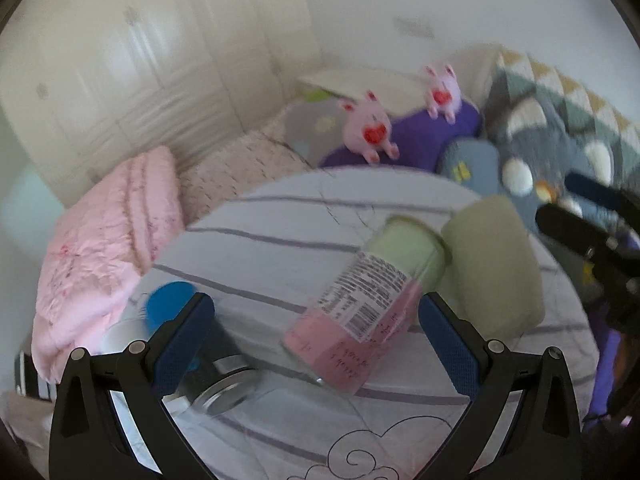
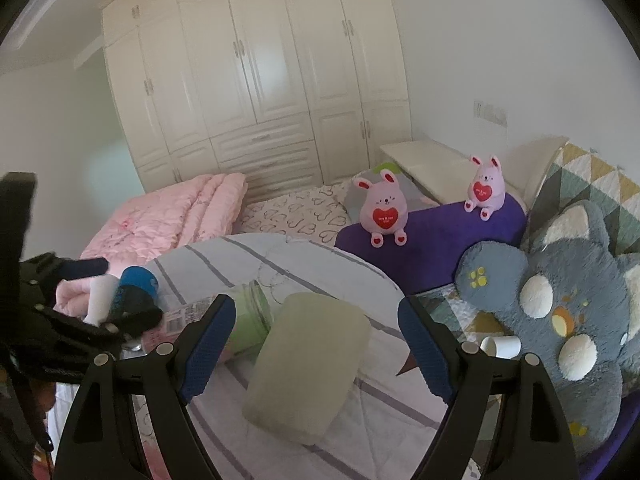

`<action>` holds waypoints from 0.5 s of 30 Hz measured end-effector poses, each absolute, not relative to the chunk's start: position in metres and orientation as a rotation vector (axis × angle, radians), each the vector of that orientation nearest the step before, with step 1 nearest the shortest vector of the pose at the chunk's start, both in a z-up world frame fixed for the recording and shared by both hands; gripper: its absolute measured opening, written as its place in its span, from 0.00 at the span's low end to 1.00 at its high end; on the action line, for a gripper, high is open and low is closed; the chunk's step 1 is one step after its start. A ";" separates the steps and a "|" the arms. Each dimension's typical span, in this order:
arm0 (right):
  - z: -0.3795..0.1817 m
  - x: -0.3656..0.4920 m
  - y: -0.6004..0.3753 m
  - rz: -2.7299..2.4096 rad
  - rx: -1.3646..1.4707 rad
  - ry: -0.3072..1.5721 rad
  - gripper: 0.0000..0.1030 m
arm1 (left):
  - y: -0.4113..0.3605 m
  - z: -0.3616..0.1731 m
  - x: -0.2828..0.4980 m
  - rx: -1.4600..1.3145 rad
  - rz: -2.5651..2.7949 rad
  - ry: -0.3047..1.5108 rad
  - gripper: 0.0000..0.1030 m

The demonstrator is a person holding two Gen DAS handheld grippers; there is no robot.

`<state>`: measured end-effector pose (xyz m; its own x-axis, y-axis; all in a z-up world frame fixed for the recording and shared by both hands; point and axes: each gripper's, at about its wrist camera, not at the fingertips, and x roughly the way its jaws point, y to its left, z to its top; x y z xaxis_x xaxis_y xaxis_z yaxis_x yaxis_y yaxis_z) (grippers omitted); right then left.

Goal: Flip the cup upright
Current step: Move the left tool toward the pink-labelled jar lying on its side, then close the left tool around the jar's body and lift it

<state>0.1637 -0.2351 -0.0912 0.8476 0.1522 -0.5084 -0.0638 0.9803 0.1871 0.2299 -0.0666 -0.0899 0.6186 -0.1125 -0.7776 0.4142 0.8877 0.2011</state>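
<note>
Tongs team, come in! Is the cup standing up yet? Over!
Left tongs open, right tongs open. Pale green cup lying down, ungrasped. Pink bottle lying beside it.

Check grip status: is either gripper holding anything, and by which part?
Nothing held. Left gripper is open, with the lying bottle between its fingers, untouched. Right gripper is open over the lying cup.

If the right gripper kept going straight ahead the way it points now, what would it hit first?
Most likely the pale frosted cup lying on its side on the striped bedding: it sits between the open right gripper fingers, though depth is unclear.
</note>
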 end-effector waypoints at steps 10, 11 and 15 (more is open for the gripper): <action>-0.103 0.184 -0.231 0.142 0.179 0.581 0.82 | -0.096 -0.146 0.255 0.559 -0.343 1.054 1.00; -0.104 0.186 -0.231 0.144 0.179 0.582 0.82 | -0.098 -0.149 0.257 0.567 -0.335 1.064 1.00; -0.107 0.187 -0.228 0.155 0.180 0.596 0.82 | -0.103 -0.154 0.260 0.540 -0.343 1.067 0.96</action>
<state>0.1872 -0.2277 -0.1070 0.8168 0.1968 -0.5423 -0.0931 0.9727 0.2126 0.2601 -0.1029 -0.1537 0.4484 -0.0083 -0.8938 0.5143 0.8203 0.2503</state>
